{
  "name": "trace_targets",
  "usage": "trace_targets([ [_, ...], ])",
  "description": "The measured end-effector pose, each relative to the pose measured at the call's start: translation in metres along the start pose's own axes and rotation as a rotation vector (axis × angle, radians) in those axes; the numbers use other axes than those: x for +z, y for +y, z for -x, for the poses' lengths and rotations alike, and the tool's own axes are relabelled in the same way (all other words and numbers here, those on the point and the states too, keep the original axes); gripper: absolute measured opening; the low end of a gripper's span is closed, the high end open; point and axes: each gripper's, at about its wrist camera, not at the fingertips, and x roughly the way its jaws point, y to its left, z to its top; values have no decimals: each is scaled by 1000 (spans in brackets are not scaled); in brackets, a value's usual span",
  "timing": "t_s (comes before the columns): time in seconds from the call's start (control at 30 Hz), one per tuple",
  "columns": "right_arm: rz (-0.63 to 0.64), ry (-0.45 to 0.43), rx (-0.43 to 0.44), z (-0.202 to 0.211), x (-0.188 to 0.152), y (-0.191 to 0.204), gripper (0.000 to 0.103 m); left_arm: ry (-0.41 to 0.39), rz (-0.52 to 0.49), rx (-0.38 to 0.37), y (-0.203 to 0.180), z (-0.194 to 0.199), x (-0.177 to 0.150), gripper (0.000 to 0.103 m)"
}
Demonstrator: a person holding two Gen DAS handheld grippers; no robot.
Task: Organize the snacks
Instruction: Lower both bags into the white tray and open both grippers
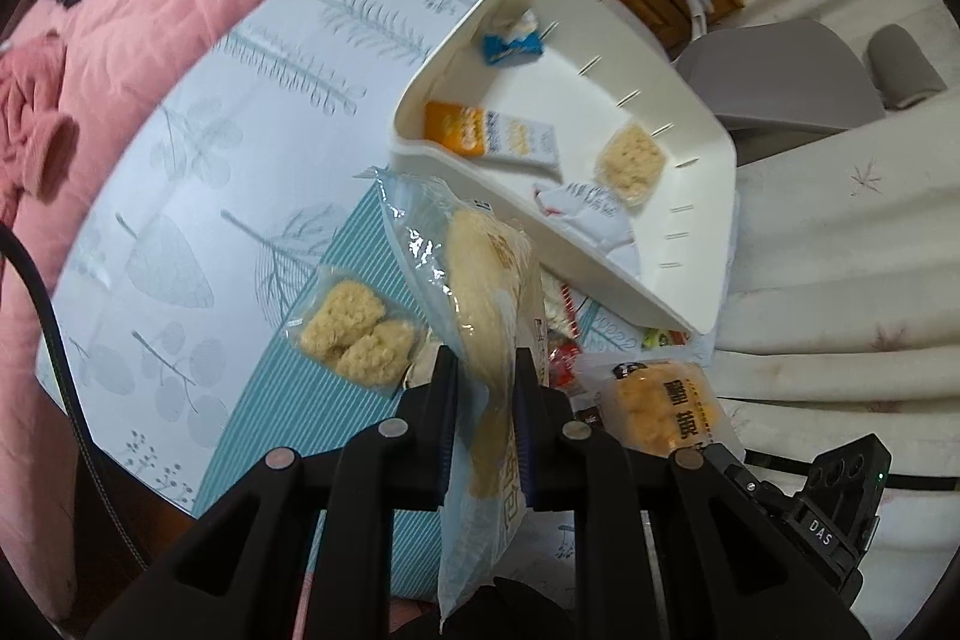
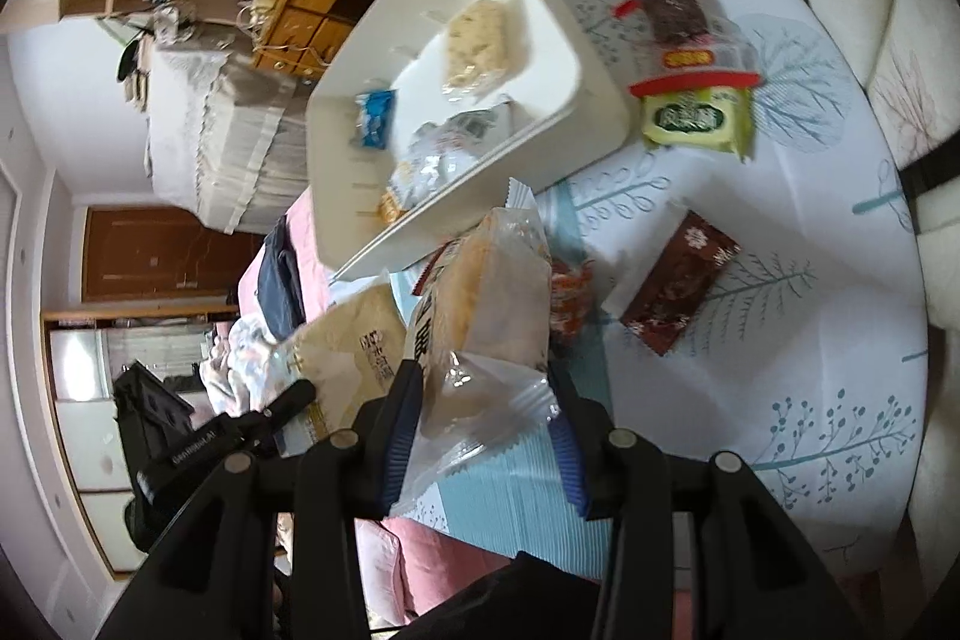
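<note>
My left gripper (image 1: 483, 370) is shut on a long pale bread packet (image 1: 489, 292), held above the table just short of the white bin (image 1: 702, 214). The bin holds an orange-and-white packet (image 1: 480, 133), a blue candy (image 1: 510, 46) and a rice cracker (image 1: 630, 160). My right gripper (image 2: 486, 400) is closed around a clear-wrapped yellow cake packet (image 2: 492, 304), near the bin (image 2: 564, 124) front rim. The left gripper and its bread packet (image 2: 354, 340) show at the left of the right wrist view.
On the patterned tablecloth (image 1: 210, 196) lie a rice cracker packet (image 1: 354, 337), a green snack packet (image 2: 696, 118), a red-trimmed dark snack (image 2: 672, 16) and a brown packet (image 2: 684, 280). A pink blanket (image 1: 138, 4) lies left, a white sofa (image 1: 840, 280) right.
</note>
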Motion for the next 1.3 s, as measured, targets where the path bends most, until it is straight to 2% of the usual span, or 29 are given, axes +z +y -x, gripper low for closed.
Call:
trace_targets([
  [0.1, 47, -9, -4, 3, 1, 11, 41, -23, -32, -12, -10, 16, 8, 14],
  [0.33, 224, -94, -69, 14, 4, 47, 35, -87, -114, -28, -37, 43, 31, 14],
  [0.6, 367, -189, -104, 24, 12, 78, 35, -132, -209, -18, -70, 50, 68, 15],
  [0.97, 412, -379, -156, 34, 49, 97, 35, -152, -330, 7, -104, 26, 119, 15],
  [1.23, 392, -407, -255, 20, 73, 94, 36, -133, -398, 22, -117, -4, 137, 15],
  [1.27, 389, -404, -271, 17, 74, 94, 38, -129, -402, 18, -118, -7, 138, 17],
  [1.3, 385, -401, -280, 15, 76, 94, 39, -126, -405, 21, -120, -9, 139, 25],
])
